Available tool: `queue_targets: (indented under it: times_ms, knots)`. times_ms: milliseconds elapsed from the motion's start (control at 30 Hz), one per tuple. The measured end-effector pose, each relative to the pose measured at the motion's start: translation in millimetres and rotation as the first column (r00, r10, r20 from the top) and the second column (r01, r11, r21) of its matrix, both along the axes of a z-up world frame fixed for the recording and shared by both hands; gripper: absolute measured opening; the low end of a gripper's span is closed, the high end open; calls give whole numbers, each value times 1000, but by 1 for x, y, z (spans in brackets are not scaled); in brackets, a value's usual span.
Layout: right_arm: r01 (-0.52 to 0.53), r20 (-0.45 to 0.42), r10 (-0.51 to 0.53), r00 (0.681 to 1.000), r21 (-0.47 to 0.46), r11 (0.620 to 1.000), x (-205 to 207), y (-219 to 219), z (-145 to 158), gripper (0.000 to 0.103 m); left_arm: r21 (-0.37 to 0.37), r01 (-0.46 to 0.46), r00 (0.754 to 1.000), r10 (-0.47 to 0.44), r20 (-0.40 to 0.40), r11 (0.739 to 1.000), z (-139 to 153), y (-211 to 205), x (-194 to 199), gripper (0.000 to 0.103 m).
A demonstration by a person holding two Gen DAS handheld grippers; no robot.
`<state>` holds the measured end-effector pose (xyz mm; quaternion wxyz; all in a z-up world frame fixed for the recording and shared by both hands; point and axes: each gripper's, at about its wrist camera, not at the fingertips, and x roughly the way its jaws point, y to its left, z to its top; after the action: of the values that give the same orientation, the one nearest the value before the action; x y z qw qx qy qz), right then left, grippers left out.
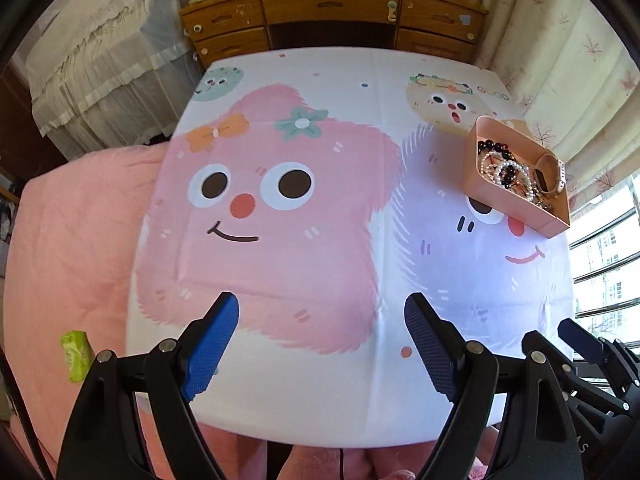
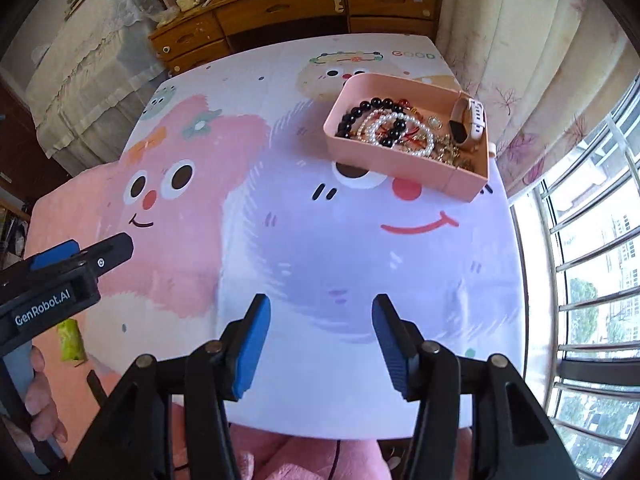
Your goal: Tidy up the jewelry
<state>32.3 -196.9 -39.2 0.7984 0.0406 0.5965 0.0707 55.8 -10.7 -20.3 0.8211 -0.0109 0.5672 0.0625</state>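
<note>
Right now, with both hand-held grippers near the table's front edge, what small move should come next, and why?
Probably none toward more jewelry: the bracelets and the watch all lie in the pink tray, and no piece shows loose on the cartoon tablecloth. The left hand-held gripper and right hand-held gripper are open and empty, so drawing both back clear seems the sensible move.

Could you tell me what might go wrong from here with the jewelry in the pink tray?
1. The pink tray sits near the table's window-side edge, so a push from either tool could slide it off.
2. The pearl bracelet, black bead bracelet and gold chains overlap, so lifting one may drag out others.
3. The watch leans against the tray wall and could tip.
</note>
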Motion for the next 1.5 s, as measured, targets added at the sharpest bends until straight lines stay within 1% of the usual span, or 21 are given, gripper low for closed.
queue_targets:
  times_ms: [67, 133, 267, 367, 467, 500, 567, 600, 700, 733, 867, 967, 1033, 1167, 1267, 1500]
  knots:
    - [14, 2, -14, 1000, 16, 1000, -7, 5, 9, 58, -10, 0, 1000, 0, 15, 1000, 11, 1, -6, 85]
    - [16, 37, -17, 999, 8, 1000, -10, 11, 22, 68, -20, 11, 1000, -10, 25, 1000, 21, 0, -10, 90]
    - [39, 113, -40, 993, 15, 999, -9, 15, 49, 76, 3, 52, 998, -53, 41, 999, 37, -2, -16, 90]
    - [60, 139, -61, 988, 11, 998, -13, 15, 61, 83, 17, 61, 996, -62, 65, 998, 47, 3, -20, 91]
    - [81, 158, -77, 984, -19, 997, -19, 17, 68, 84, 29, 34, 996, -36, 86, 999, 53, 11, -25, 92]
    - [86, 168, -80, 983, -26, 996, -19, 16, 69, 85, 38, 32, 994, -35, 99, 999, 56, 12, -26, 94]
    - [98, 190, -91, 978, -32, 995, -19, 15, 75, 87, 53, 45, 990, -52, 130, 998, 63, 10, -27, 101]
    - [102, 197, -94, 976, -34, 994, -19, 15, 78, 89, 61, 56, 988, -64, 140, 997, 66, 8, -27, 102]
    - [90, 183, -80, 980, -43, 995, -17, 17, 79, 89, 113, 73, 981, -92, 170, 991, 73, 0, -27, 102]
    - [86, 173, -77, 982, -44, 995, -17, 17, 79, 89, 113, 75, 980, -94, 177, 991, 75, -1, -27, 102]
    - [91, 174, -87, 981, -18, 996, -17, 15, 86, 89, 104, 76, 980, -94, 175, 992, 76, 0, -24, 102]
    - [98, 188, -91, 978, -26, 995, -16, 14, 89, 91, 90, 70, 981, -85, 172, 993, 76, 2, -23, 102]
    - [94, 187, -86, 979, -36, 995, -15, 15, 89, 95, 87, 62, 984, -75, 161, 994, 75, 3, -21, 102]
    - [89, 187, -78, 979, -52, 995, -14, 16, 89, 98, 60, 57, 989, -65, 134, 997, 68, 4, -19, 102]
    - [94, 185, -82, 979, -59, 994, -13, 14, 89, 103, 22, 64, 989, -66, 130, 998, 65, 5, -17, 102]
    - [104, 184, -89, 979, -74, 992, -10, 11, 88, 103, 11, 67, 990, -68, 127, 998, 64, 2, -14, 102]
